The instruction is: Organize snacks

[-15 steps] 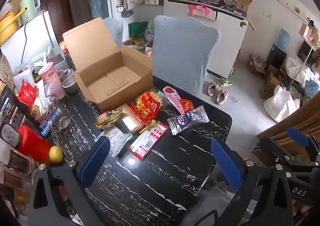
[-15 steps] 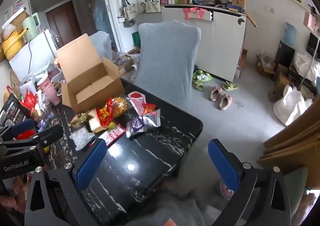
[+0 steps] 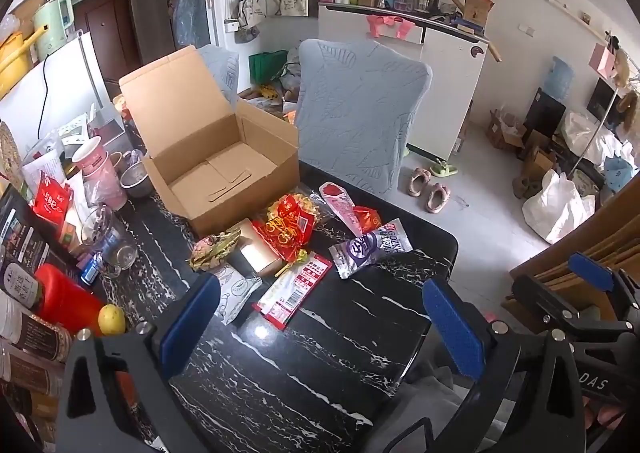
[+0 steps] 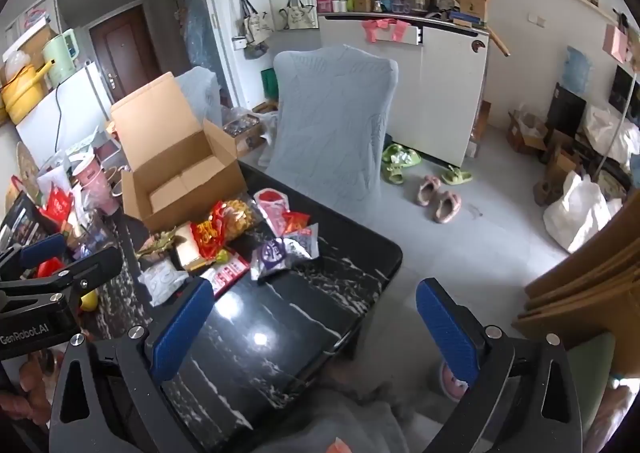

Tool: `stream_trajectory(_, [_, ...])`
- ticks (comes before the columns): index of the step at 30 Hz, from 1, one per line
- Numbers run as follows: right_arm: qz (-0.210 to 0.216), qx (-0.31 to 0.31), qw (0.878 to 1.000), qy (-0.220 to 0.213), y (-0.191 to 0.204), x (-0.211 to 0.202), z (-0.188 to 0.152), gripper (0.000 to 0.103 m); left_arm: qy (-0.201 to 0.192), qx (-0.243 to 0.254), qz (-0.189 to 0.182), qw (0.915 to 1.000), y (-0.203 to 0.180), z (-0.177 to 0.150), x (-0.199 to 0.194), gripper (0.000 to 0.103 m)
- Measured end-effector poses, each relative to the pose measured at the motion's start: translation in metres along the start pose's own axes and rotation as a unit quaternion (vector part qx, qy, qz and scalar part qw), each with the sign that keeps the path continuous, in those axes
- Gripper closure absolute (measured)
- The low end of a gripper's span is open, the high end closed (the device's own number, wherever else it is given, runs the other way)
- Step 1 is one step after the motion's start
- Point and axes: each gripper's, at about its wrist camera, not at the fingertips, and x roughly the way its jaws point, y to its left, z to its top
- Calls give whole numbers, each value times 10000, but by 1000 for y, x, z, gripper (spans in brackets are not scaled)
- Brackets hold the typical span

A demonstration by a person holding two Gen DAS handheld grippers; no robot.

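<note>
Purple-and-silver snack packet (image 3: 370, 247) reads "GOZKE"; left gripper (image 4: 36, 281) reads "GenRobot.AI"

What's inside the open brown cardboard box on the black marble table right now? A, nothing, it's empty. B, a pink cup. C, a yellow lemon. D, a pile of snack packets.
A: the open brown cardboard box shows only its bare bottom flaps, while the snack packets lie in front of it on the black marble table.

Bare black marble-patterned table (image 3: 320, 365) lies open before the scattered snack packets (image 3: 304, 253); bottles and jars (image 3: 36, 317) crowd its left edge.
</note>
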Motion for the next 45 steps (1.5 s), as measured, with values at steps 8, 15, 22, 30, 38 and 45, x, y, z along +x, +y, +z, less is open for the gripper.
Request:
stream_trajectory(8, [36, -17, 10000, -48, 2, 2, 7, 0, 46, -30, -55, 10000, 4, 2, 2, 0])
stream_trajectory(15, [9, 3, 10000, -46, 1, 3, 6, 0, 54, -23, -74, 10000, 4, 2, 3, 0])
stream_trajectory(22, [-1, 19, 10000, -37, 0, 4, 7, 0, 83, -10, -84, 9999, 4, 4, 6, 0])
stream_trajectory(30, [-22, 18, 10000, -49, 0, 3, 6, 0, 99, 22, -147, 9998, 3, 1, 10, 0])
stream_trajectory(38, [-46, 64, 10000, -29, -2, 5, 1, 0, 125, 68, -181, 9997, -1, 1, 9, 0])
stream_trajectory(45, [-45, 120, 9999, 0, -4, 5, -2, 0, 171, 126, -218, 9995, -4, 3, 10, 0])
